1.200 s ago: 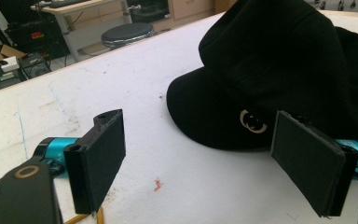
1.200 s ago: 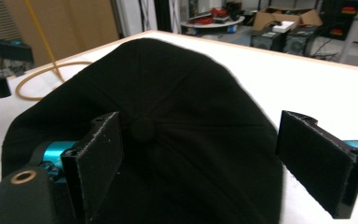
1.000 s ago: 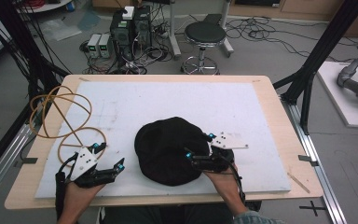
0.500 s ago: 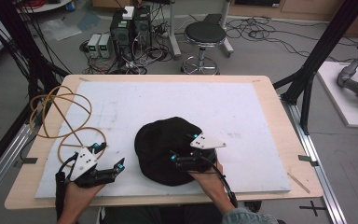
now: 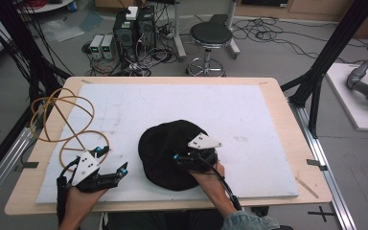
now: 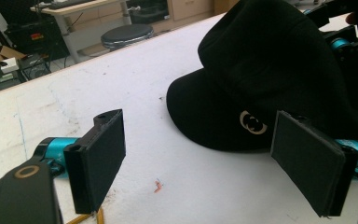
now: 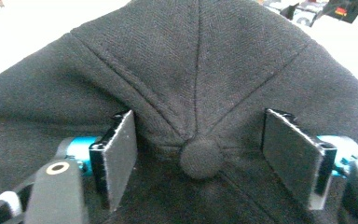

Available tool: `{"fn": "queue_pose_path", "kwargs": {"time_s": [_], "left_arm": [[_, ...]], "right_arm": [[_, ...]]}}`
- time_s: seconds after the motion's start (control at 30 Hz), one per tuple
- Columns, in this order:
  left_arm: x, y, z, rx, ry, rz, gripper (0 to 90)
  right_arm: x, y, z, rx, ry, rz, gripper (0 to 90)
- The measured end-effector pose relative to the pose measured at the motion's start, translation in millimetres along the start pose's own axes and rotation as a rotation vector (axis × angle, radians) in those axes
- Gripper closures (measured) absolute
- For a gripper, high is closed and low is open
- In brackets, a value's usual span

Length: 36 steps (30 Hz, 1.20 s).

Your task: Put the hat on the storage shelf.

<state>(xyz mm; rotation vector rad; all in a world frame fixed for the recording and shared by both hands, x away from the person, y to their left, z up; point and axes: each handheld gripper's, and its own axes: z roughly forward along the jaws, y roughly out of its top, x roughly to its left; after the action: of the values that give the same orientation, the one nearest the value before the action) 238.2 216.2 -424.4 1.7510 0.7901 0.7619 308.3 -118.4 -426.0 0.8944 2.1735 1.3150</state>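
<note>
High view: black fabric cap w/ domed crown lies on the white foam mat covering the wooden table, near the front edge, centre. Right gripper sits on top of the crown; its jaws have just been closing. Left gripper rests on the mat left of the cap, well apart from it. Coiled tan cable lies at the mat's left edge.

Left gripper view: jaws stand wide apart, nothing between them. Cap ahead; small pale round logo shows on its side. Bare mat under the jaws.

Right gripper view: both pads straddle the cloth-covered top button at the crown's peak, gaps either side; not yet pinching. Fabric bulges between them.

Judgement: step in hand = taking hold of the crown at the button. Next move calls for closing further till the pads bite the fabric, then lifting w/o the cloth slipping out.

Containers: none on the table; cap's hollow faces down, contents can't be told.
</note>
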Motion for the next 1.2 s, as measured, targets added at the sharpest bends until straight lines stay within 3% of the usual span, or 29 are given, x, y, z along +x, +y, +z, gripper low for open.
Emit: {"fn": "queue_pose_path", "kwargs": {"time_s": [0.4,0.57,0.63,0.7,0.77,0.93,1.2], "left_arm": [[-0.2,0.0,0.3,0.0,0.001,-0.001,18.1],[0.2,-0.1,0.1,0.0,-0.001,0.001,18.2],[0.1,0.0,0.0,0.001,0.001,0.002,18.2],[0.3,0.0,-0.2,0.001,0.001,0.003,18.3],[0.5,-0.1,-0.3,0.001,0.001,0.002,18.3],[0.7,-0.2,-0.6,0.001,-0.002,0.005,18.7],[0.7,-0.4,-0.7,0.003,-0.003,0.003,18.8]], "right_arm": [[2.8,-0.3,5.4,0.08,0.002,-0.036,56.3],[0.4,-0.5,5.0,0.089,0.003,-0.021,64.4],[0.4,-0.4,4.7,0.086,0.003,-0.019,62.4],[1.0,-0.5,4.2,0.081,0.004,-0.015,52.3],[1.6,-0.5,3.5,0.077,0.006,-0.015,49.6],[2.3,-1.5,0.1,0.081,-0.039,-0.034,34.6],[-8.6,-5.8,-14.5,0.095,-0.035,-0.039,29.2]]}}
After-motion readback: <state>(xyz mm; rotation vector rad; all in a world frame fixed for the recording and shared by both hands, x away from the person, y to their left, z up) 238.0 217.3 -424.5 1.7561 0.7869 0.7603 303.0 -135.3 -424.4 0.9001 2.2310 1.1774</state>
